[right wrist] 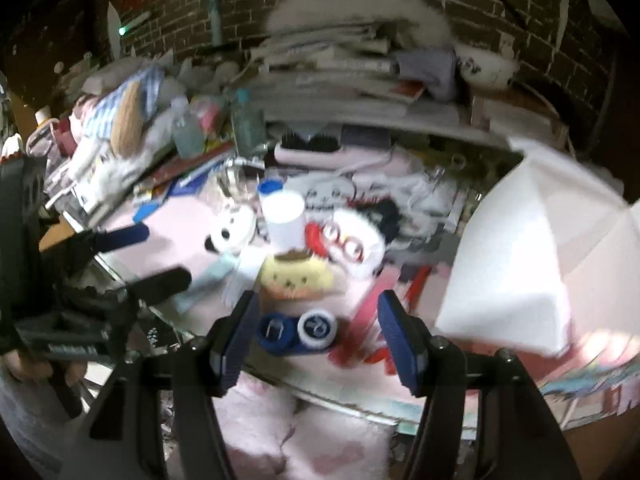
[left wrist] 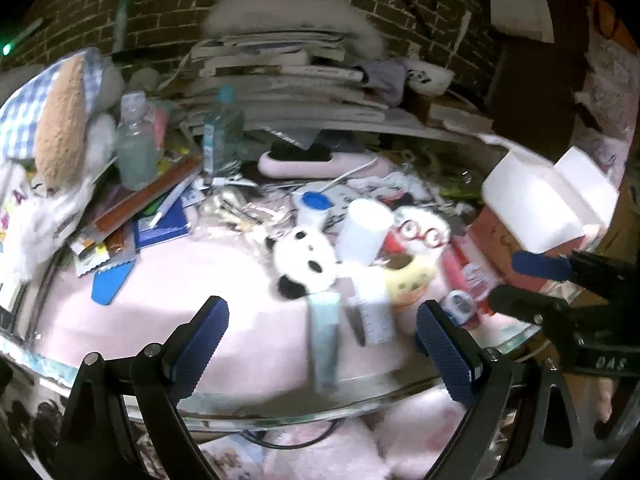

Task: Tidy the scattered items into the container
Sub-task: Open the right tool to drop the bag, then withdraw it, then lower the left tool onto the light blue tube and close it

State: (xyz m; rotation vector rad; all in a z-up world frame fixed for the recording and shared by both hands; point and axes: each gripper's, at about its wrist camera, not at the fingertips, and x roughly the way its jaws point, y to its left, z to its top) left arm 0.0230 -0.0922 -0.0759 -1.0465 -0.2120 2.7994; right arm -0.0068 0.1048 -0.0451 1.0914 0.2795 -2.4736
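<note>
Blue lens case (right wrist: 297, 330) sits between the right gripper (right wrist: 316, 334)'s parted pads, untouched. Left gripper (left wrist: 320, 342) spread wide, empty, above the pink cloth (left wrist: 160, 300).

Open white box (left wrist: 548, 196) beside scattered toys (left wrist: 308, 264)

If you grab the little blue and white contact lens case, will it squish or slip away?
The lens case looks like hard plastic, so it probably won't squish. It seems small and light, so a nudge from the fingers might skid it across the pink cloth. Its two round caps look smooth, so it could slip unless gripped across its flat sides.
</note>
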